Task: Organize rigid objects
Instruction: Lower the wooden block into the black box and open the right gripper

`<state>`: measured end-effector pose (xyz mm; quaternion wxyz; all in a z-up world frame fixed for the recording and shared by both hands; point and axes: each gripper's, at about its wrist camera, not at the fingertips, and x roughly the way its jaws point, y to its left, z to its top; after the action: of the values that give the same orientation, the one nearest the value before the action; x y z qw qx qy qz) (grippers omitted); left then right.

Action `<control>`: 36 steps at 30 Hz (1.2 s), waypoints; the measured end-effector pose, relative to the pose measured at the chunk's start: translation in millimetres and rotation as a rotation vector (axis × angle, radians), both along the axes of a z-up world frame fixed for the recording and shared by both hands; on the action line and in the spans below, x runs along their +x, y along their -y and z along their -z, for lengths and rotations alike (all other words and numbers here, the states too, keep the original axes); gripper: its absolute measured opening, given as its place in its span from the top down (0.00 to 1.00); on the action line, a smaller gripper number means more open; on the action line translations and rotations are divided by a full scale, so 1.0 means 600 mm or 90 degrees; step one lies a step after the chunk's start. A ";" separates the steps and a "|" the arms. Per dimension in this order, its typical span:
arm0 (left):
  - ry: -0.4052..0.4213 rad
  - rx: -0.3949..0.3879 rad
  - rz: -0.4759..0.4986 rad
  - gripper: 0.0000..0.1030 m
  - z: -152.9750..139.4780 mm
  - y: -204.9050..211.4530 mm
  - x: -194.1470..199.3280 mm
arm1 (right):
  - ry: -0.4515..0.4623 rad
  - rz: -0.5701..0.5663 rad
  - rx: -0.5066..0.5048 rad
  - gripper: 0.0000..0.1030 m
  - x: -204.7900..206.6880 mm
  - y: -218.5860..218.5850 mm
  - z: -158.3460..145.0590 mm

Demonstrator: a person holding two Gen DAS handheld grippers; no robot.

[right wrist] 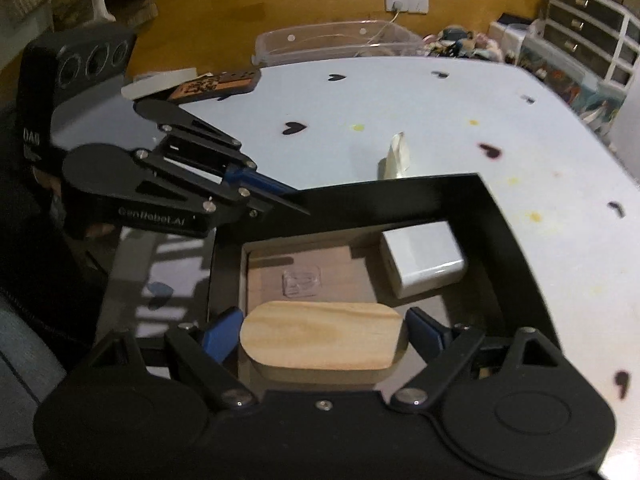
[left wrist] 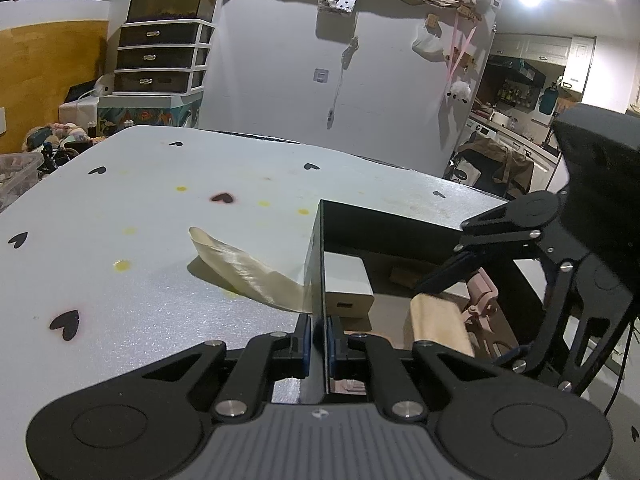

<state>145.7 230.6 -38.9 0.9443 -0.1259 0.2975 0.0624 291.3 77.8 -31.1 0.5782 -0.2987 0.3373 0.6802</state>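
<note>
Your left gripper is pinching the thin wall of the black open-top box on the white heart-printed table, with its blue pads pressed on both sides of that wall. Your right gripper holds the light wooden block with rounded ends between its blue fingertips, over the inside of the box. A white rectangular charger block lies in the far corner of the box, and a cream curved plastic piece rests on the table just outside the wall.
</note>
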 end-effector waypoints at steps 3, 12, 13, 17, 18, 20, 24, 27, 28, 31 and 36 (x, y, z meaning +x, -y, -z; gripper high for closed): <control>-0.001 0.001 -0.001 0.91 0.000 -0.001 0.001 | -0.022 0.015 -0.006 0.08 0.007 -0.001 0.005; -0.002 0.000 -0.003 0.91 0.002 0.000 0.002 | -0.078 0.084 0.015 0.14 0.035 0.024 -0.003; -0.002 0.000 -0.003 0.91 0.002 0.000 0.002 | -0.093 0.103 0.013 0.21 0.043 0.027 -0.003; -0.001 0.000 -0.003 0.91 0.002 0.000 0.002 | -0.137 0.178 -0.029 0.47 0.070 0.026 0.011; -0.002 0.001 -0.003 0.91 0.002 0.000 0.002 | -0.141 0.191 -0.041 0.53 0.074 0.025 0.018; -0.001 0.001 -0.004 0.91 0.002 0.000 0.002 | -0.158 0.200 -0.049 0.56 0.076 0.023 0.030; -0.001 0.001 -0.004 0.91 0.002 0.000 0.003 | -0.155 0.200 -0.038 0.57 0.068 0.018 0.032; -0.002 0.004 -0.004 0.91 0.001 0.000 0.002 | -0.148 0.200 -0.035 0.57 0.063 0.012 0.031; -0.002 0.003 -0.004 0.91 0.001 0.000 0.002 | -0.148 0.201 -0.034 0.56 0.063 0.010 0.031; -0.001 0.002 -0.005 0.91 0.000 0.000 0.001 | -0.143 0.202 -0.033 0.53 0.059 0.006 0.030; -0.001 0.001 -0.006 0.91 -0.002 0.000 -0.001 | -0.113 0.230 -0.018 0.31 0.050 0.022 0.013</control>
<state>145.3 230.5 -38.0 0.9440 -0.1263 0.2973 0.0671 321.1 64.4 -38.8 0.6546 -0.1806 0.4443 0.5844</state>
